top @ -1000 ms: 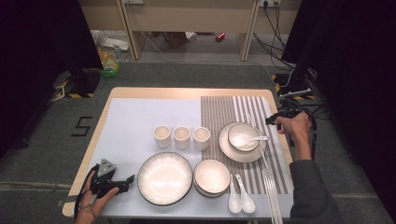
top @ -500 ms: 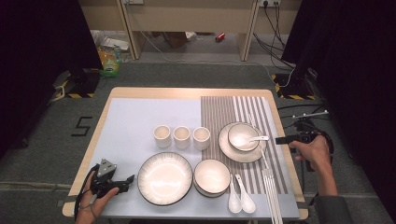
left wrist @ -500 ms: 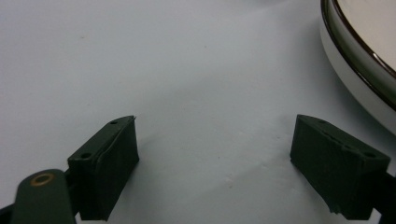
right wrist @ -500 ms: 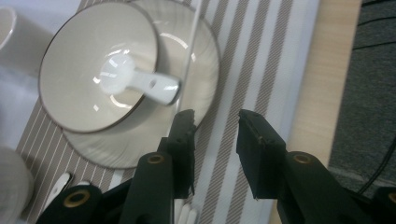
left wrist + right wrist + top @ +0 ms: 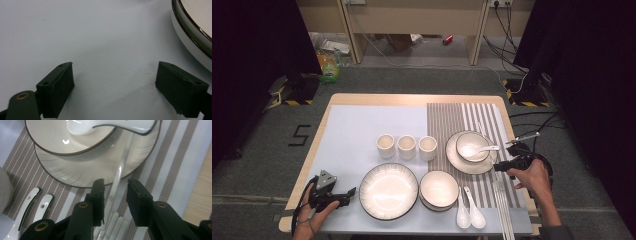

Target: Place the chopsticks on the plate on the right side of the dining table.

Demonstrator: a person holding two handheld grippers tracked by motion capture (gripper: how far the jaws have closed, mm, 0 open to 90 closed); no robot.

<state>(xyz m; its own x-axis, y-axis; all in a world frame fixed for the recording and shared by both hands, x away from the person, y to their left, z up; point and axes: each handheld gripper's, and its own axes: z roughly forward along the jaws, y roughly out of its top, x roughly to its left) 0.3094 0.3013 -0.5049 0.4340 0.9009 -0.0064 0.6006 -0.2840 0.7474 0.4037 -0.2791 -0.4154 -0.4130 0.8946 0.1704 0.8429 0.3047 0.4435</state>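
Three small cups (image 5: 406, 147) stood in a row near the middle of the bench (image 5: 362, 98), side by side on the pale blue mat (image 5: 362, 130). Just toward the near edge from them lay one wide plate (image 5: 388, 190) and, beside it, one bowl (image 5: 439, 189), which may have been a stack; I could not tell. Two white spoons (image 5: 468, 212) lay side by side next to that bowl, toward the near right corner. On the striped mat (image 5: 462, 115) that covered the right part of the bench sat one saucer plate (image 5: 462, 162) with a smaller bowl (image 5: 472, 146) on it and a third spoon (image 5: 479, 149) resting in that bowl. A bundle of pale chopsticks (image 5: 501, 200) lay along the right side, running toward the near edge; how many there were I could not count.

The right tongs (image 5: 495, 168) hovered at the right edge of the saucer plate, partly spread. In the right gripper view one chopstick (image 5: 117, 182) ran up between the right tongs (image 5: 115, 195) and onto the saucer plate's rim (image 5: 140, 162); the pads stood apart from it on both sides, pinching nothing.

The left tongs (image 5: 353, 191) rested near the near left corner, just beside the wide plate. In the left gripper view they (image 5: 115, 87) were spread wide over the bare mat, holding nothing, with the plate's rim (image 5: 190, 32) off to one side.
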